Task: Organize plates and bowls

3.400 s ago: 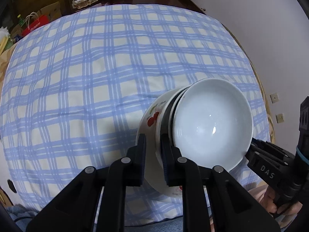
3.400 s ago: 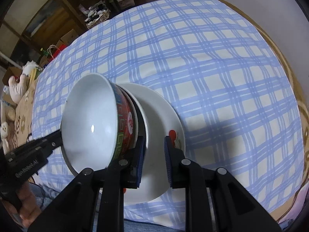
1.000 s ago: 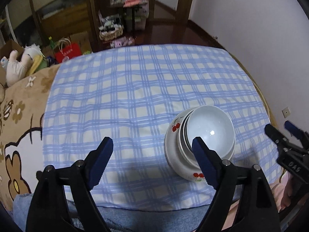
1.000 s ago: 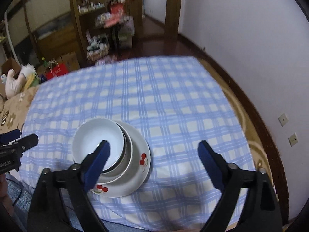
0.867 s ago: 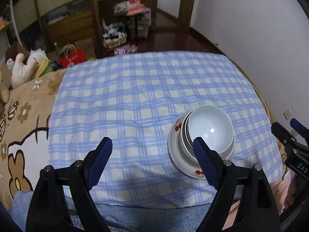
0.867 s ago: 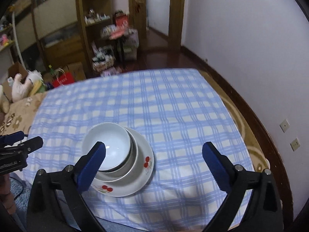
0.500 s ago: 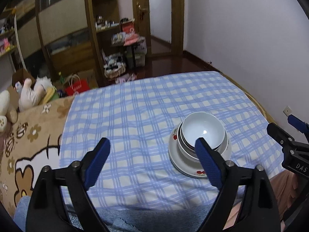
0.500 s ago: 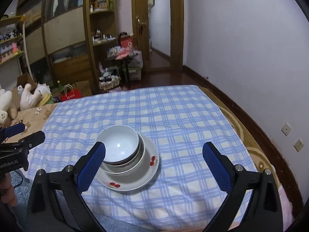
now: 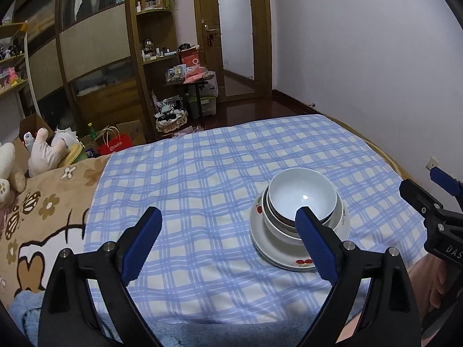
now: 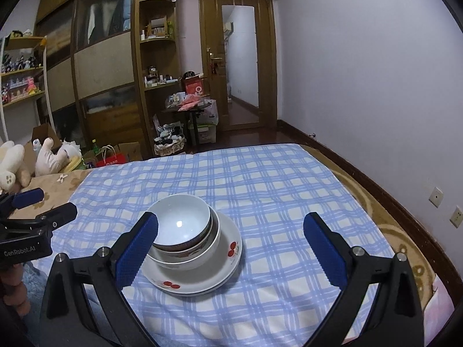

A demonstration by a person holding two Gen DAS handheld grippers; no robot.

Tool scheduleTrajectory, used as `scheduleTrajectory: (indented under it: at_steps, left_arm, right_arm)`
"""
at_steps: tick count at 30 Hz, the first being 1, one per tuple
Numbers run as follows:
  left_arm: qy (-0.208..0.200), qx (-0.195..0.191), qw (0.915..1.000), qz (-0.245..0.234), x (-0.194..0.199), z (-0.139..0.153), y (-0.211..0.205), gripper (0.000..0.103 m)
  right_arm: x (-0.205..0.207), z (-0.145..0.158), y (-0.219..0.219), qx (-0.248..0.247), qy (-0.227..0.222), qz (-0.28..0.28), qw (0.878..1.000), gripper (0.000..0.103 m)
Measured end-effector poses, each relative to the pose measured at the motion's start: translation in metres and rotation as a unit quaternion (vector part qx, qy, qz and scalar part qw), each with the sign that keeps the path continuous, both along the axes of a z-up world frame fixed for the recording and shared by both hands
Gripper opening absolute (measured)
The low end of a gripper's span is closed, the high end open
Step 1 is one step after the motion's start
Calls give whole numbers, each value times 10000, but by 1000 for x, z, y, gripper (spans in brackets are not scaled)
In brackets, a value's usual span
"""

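Where wooden cabinets (image 10: 110,66) stand, a blue-checked cloth (image 10: 260,179) covers the bed.

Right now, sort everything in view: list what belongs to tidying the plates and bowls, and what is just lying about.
Part of the job:
- top white bowl
- larger bowl under it
- cherry-print plate
- left tool, open
- right tool, open

Just lying about:
- blue checked cloth
- stuffed toys
- red shopping bag
- cluttered shelves
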State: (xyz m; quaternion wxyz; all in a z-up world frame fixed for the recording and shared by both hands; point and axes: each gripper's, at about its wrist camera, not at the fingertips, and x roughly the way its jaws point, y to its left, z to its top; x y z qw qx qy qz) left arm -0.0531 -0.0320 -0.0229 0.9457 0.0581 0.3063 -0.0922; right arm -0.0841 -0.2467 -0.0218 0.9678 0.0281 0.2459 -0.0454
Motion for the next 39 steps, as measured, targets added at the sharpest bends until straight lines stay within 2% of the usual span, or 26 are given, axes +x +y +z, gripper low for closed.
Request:
scheduleTrajectory:
  at_steps: [8, 15, 39]
  left_arm:
    - [-213, 155, 9996, 93, 4, -9, -8, 92]
    - [-191, 166, 9996, 134, 13, -12, -8, 92]
    - [-319, 213, 9992, 117, 16, -16, -11, 92]
  right_arm:
    - [7, -12, -2, -161, 0, -53, 9999, 103]
    - [9, -16, -10, 1, -28, -138, 9999, 103]
    - [5, -14, -11, -3, -103, -271, 9996, 103]
